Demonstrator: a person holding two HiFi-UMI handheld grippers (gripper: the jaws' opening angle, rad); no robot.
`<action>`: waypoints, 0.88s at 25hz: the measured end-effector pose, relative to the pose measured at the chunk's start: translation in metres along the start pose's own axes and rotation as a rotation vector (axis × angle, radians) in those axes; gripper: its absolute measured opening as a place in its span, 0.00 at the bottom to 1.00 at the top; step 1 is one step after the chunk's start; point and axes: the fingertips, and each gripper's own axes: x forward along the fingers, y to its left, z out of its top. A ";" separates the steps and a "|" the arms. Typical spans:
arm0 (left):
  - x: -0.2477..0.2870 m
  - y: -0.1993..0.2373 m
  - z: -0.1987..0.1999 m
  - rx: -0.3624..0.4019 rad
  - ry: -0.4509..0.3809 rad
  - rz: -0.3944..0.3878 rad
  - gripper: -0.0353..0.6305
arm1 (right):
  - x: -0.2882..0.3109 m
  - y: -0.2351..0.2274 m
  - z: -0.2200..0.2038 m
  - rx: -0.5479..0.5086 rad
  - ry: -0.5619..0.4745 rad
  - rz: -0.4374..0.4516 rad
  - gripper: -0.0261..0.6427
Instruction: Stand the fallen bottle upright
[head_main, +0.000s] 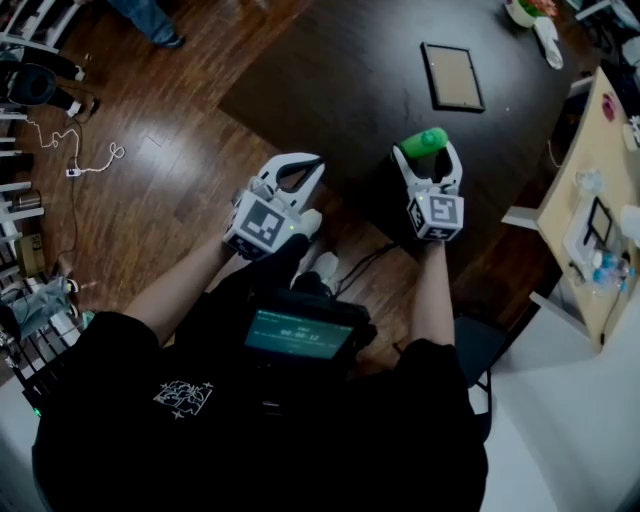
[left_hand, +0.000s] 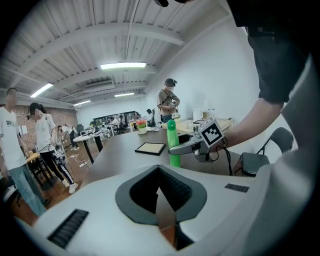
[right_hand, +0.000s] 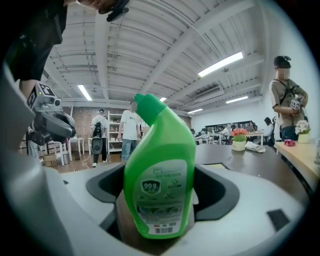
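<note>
The right gripper (head_main: 428, 158) clamps its fingers on the green plastic bottle (right_hand: 159, 175), axis vertical, at the dark desk's (head_main: 330, 90) near edge; the left gripper (head_main: 305, 168) is closed, empty.

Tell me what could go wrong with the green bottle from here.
1. The green bottle seems to stand close to the table's near edge, so a sideways drag as the right gripper lets go might push it off.
2. It is tall with a bent neck, so an uneven release could topple it.

The green bottle (right_hand: 160, 165) stood upright on the table (right_hand: 245, 161), clasped between the right gripper's (right_hand: 159, 210) jaws, label facing the camera.
</note>
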 end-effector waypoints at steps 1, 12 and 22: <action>-0.001 -0.001 -0.001 0.002 0.002 0.000 0.06 | 0.000 0.000 0.001 -0.006 -0.004 0.001 0.72; -0.003 -0.003 -0.005 0.016 0.021 -0.006 0.06 | -0.002 -0.002 0.005 -0.016 -0.009 0.006 0.72; -0.008 -0.010 -0.003 0.025 0.013 -0.015 0.06 | -0.017 0.001 0.001 -0.006 -0.007 -0.004 0.72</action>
